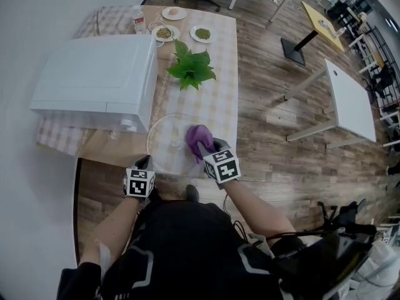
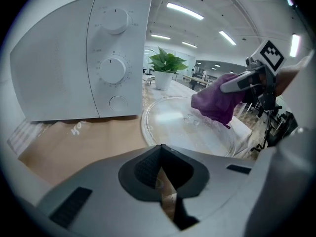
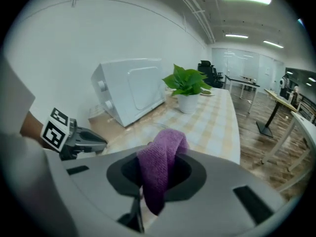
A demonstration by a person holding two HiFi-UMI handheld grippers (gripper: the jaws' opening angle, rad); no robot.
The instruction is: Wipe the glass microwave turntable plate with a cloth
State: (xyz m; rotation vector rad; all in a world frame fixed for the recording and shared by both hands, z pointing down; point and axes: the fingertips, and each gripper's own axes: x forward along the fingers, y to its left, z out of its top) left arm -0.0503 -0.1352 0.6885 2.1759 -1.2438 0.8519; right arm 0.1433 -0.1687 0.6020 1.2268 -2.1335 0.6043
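Observation:
The clear glass turntable plate [image 1: 164, 144] lies on the checked tablecloth in front of the white microwave [image 1: 94, 80]. My right gripper [image 1: 212, 150] is shut on a purple cloth [image 1: 199, 139], which rests on the plate's right part. In the right gripper view the cloth [image 3: 167, 149] bulges up out of the right gripper [image 3: 157, 174]. My left gripper [image 1: 145, 164] sits at the plate's near-left rim, its jaws closed on the rim. In the left gripper view the plate [image 2: 173, 125] spreads ahead of the left gripper [image 2: 160, 159], with the cloth [image 2: 215, 100] over its far right side.
A potted green plant [image 1: 190, 67] stands just beyond the plate. Dishes of food [image 1: 164, 33] and a small bottle [image 1: 139, 22] sit at the table's far end. Brown paper [image 1: 106, 147] lies under the microwave's front. A white table [image 1: 350, 99] stands on the wood floor at the right.

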